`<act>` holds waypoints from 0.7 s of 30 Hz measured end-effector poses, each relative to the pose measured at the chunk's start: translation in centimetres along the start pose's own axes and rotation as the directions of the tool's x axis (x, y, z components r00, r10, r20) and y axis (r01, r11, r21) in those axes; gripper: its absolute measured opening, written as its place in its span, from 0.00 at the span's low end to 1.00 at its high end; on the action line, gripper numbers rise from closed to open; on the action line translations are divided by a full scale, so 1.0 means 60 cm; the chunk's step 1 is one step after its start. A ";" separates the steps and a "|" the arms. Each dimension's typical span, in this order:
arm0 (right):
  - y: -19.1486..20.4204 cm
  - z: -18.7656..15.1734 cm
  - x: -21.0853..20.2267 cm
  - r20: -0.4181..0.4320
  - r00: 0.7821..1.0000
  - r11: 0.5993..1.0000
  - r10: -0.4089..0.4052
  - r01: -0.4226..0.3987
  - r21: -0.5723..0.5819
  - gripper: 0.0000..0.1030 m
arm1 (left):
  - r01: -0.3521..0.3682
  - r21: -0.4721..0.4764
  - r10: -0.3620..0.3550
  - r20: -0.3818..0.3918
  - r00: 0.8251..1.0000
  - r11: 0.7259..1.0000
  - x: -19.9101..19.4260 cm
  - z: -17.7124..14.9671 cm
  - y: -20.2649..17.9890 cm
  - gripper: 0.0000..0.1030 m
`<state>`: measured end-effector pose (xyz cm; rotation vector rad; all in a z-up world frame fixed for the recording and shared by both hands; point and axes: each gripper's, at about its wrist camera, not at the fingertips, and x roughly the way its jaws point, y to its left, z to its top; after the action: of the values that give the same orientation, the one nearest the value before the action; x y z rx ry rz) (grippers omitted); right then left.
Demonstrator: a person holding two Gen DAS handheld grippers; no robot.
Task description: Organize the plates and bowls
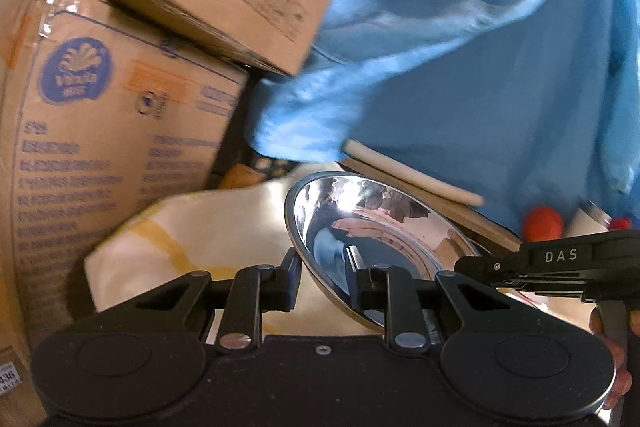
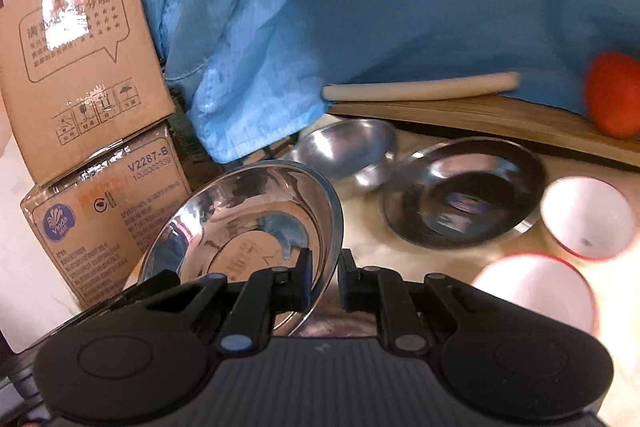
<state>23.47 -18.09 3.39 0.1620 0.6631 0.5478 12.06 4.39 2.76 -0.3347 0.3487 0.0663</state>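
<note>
At lower centre of each view, the left gripper (image 1: 322,283) and right gripper (image 2: 325,279) both pinch the rim of one tilted steel dish (image 2: 248,227). Uneven pulls could twist it free, clattering onto the bowls (image 2: 464,191) at right. Cardboard boxes (image 2: 108,211) at left read "V2287-B".

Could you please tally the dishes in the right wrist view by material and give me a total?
Steel dishes: 3 (held dish in the right gripper, far bowl, wide dish)
White red-rimmed bowls: 2 (rear white bowl, near white bowl)
Total: 5
</note>
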 end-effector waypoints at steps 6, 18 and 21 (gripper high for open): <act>-0.017 -0.030 -0.056 0.004 0.999 0.999 -0.043 0.043 0.030 0.15 | 0.051 0.041 -0.050 -0.039 0.998 0.998 -0.009 -0.021 -0.031 0.24; -0.044 -0.089 -0.109 -0.019 0.996 0.992 -0.092 0.093 0.084 0.16 | 0.091 0.099 -0.080 -0.113 0.990 0.991 -0.027 -0.057 -0.063 0.26; -0.042 -0.097 -0.114 -0.030 0.994 0.991 -0.106 0.108 0.080 0.17 | 0.095 0.108 -0.081 -0.130 0.988 0.990 -0.028 -0.061 -0.066 0.27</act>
<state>16.45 -24.03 1.78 0.1949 0.7149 0.4210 9.79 -0.59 1.33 -0.2409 0.4598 -0.0615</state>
